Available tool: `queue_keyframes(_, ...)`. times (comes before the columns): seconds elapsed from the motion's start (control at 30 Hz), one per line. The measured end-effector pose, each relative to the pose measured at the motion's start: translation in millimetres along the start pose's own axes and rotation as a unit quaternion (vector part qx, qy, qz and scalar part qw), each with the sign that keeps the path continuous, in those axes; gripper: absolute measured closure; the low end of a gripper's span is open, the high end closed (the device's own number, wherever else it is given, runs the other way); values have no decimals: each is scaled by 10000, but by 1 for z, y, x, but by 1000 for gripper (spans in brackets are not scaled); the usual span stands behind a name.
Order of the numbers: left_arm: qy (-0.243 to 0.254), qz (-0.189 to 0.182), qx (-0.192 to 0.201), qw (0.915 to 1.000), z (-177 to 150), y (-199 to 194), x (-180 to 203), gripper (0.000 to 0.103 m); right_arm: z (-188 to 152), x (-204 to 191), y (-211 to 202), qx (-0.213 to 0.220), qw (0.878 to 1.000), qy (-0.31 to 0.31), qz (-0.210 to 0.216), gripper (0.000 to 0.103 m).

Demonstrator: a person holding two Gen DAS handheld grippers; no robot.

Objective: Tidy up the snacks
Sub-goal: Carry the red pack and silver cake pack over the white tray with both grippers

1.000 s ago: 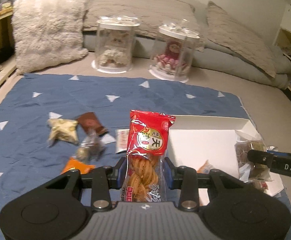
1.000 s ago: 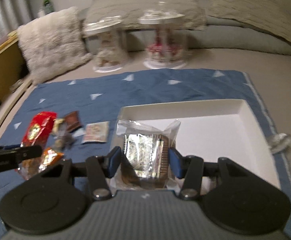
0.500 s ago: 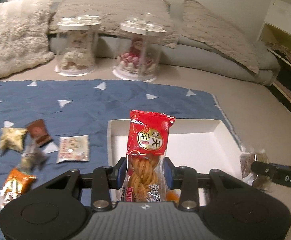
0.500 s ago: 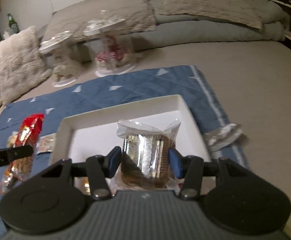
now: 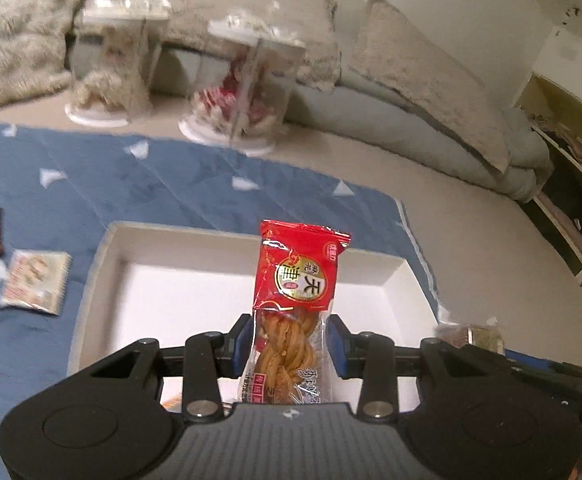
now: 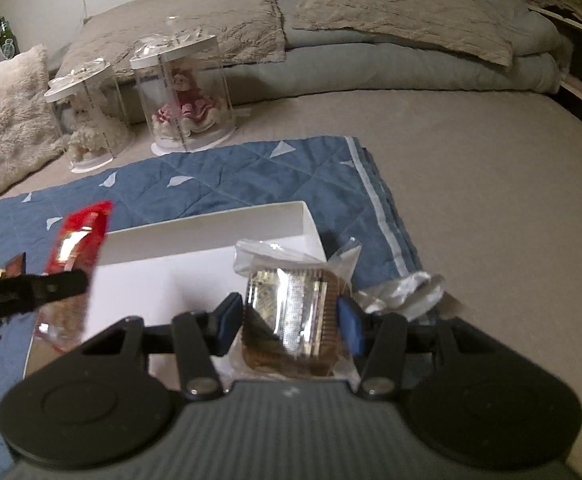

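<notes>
My left tongs (image 5: 289, 346) clamp the red twist-snack packet (image 5: 297, 280) upright above the white tray (image 5: 179, 236); my right tongs (image 6: 289, 322) pinch a clear-wrapped cake (image 6: 291, 312) over its right edge (blue quilt (image 6: 251, 176) underneath).

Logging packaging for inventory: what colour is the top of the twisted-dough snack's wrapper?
Red, with a round gold emblem; the snack packet shows best in the left wrist view.

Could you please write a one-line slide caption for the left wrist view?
Left gripper holds a red twisted-pastry packet above the white box on the blue blanket.
</notes>
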State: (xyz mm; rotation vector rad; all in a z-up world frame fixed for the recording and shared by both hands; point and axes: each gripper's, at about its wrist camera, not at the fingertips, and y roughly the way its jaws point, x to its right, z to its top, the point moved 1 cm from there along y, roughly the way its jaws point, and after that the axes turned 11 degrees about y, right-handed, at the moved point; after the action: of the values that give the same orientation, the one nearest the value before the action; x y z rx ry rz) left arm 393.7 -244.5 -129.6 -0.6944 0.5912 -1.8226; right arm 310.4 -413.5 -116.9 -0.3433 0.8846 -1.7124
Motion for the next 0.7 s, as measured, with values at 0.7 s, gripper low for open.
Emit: queue_keyframes(0.7, -297, -109, -1066, 9938, -46, 39, -6, 61, -9, -29, 96, -536, 9972, -512, -2, 45)
